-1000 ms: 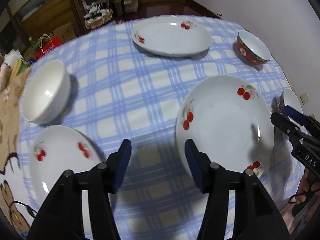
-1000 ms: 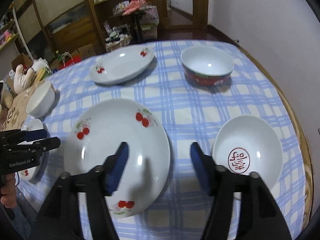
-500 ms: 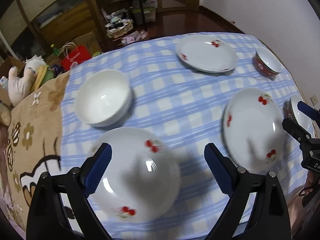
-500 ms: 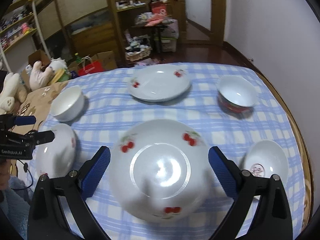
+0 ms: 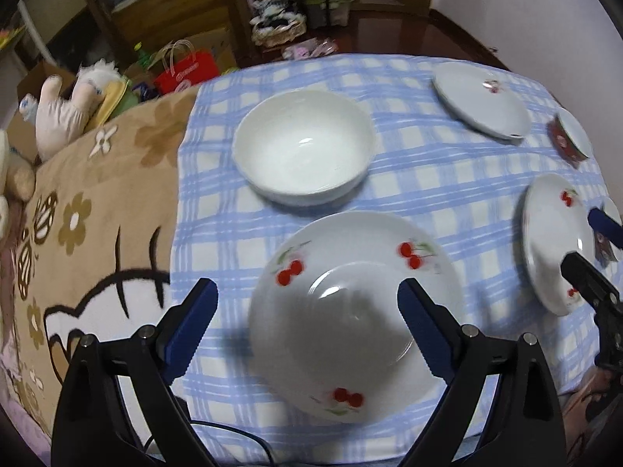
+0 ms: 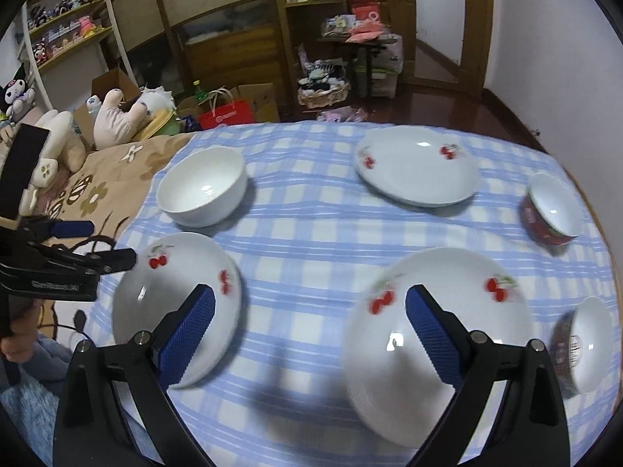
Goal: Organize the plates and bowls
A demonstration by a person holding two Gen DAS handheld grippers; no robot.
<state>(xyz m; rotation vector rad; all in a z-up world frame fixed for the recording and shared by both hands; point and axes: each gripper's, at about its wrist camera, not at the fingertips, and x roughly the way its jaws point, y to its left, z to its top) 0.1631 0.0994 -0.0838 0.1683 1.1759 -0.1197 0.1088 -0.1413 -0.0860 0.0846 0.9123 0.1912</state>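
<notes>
Three white cherry-print plates lie on the blue checked tablecloth. My left gripper (image 5: 307, 303) is open and empty, hovering above the near-left plate (image 5: 350, 311), which also shows in the right wrist view (image 6: 175, 303). My right gripper (image 6: 311, 307) is open and empty, above the cloth between that plate and the near-right plate (image 6: 440, 342). The third plate (image 6: 416, 163) lies at the far side. A plain white bowl (image 5: 303, 144) stands behind the near-left plate. A red-sided bowl (image 6: 553, 210) stands at the far right. A bowl with a red mark (image 6: 584, 346) sits at the near right edge.
A brown flower-patterned blanket (image 5: 89, 210) covers the table's left side. Soft toys (image 6: 117, 116), a red bag (image 6: 229, 113) and wooden shelves (image 6: 218, 39) stand beyond the table. The white wall (image 6: 553, 39) runs close along the right.
Both grippers opened wide and turned left. The left view now centres on the near-left plate and white bowl. The right view shifted from the near-right plate toward the gap between plates.
</notes>
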